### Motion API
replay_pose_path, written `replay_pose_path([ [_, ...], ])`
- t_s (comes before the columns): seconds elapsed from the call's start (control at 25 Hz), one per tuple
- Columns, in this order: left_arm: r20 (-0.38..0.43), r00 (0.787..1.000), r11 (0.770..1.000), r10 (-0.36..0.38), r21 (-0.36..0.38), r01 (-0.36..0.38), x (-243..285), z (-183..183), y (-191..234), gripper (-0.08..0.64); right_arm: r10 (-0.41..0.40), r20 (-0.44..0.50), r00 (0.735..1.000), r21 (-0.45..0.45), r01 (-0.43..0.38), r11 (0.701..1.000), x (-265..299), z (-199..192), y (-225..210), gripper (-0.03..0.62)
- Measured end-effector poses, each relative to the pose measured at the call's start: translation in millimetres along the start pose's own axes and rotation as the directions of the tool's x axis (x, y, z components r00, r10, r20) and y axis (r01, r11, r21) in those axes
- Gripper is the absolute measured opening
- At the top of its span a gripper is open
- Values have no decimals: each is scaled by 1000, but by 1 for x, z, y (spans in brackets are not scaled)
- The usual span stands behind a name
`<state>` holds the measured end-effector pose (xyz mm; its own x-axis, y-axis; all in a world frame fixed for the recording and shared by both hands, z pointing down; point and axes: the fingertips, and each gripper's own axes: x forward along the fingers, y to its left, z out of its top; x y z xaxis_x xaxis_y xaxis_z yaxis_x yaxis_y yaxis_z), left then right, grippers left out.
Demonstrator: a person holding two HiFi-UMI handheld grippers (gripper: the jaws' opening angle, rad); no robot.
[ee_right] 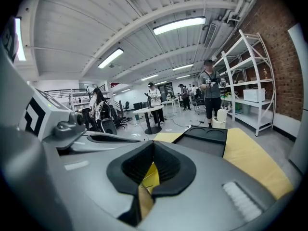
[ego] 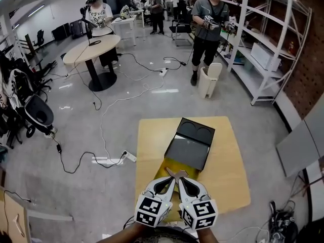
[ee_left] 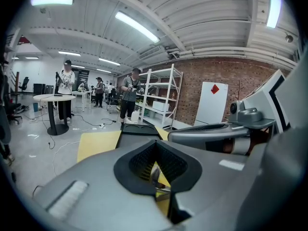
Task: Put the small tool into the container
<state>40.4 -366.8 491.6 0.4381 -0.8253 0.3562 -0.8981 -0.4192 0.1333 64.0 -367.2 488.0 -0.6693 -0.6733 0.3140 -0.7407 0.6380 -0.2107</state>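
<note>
Transfer appears to be in hand. The small tool (ego: 176, 174) is lifted above the near edge of the yellow tabletop (ego: 226, 158), just short of the container (ego: 186, 153). The left gripper (ee_left: 155, 175) has its jaws clamped on the tool, a grey metallic piece showing between the ribbed black pads. The right gripper (ee_right: 147, 178) has its jaws drawn together. Only a tan sliver shows in the slit, and it cannot be identified. The container is a black rectangular box, matte, with a raised lid bearing two round recesses. The next move likely calls for a short forward carry over the open cavity, then release.
</note>
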Motion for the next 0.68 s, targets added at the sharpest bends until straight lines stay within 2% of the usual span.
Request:
replay_pose_path([
  [0.52,4,1000,1000,-26,-8,26,-7,-5,25,15,-23,-14,1000,-5,23,1000,22,-4,17,5],
  [0.68,4,1000,1000,-30,-9,30,-5,-3,45,15,-26,-17,1000,-8,26,1000,41,0,23,5],
])
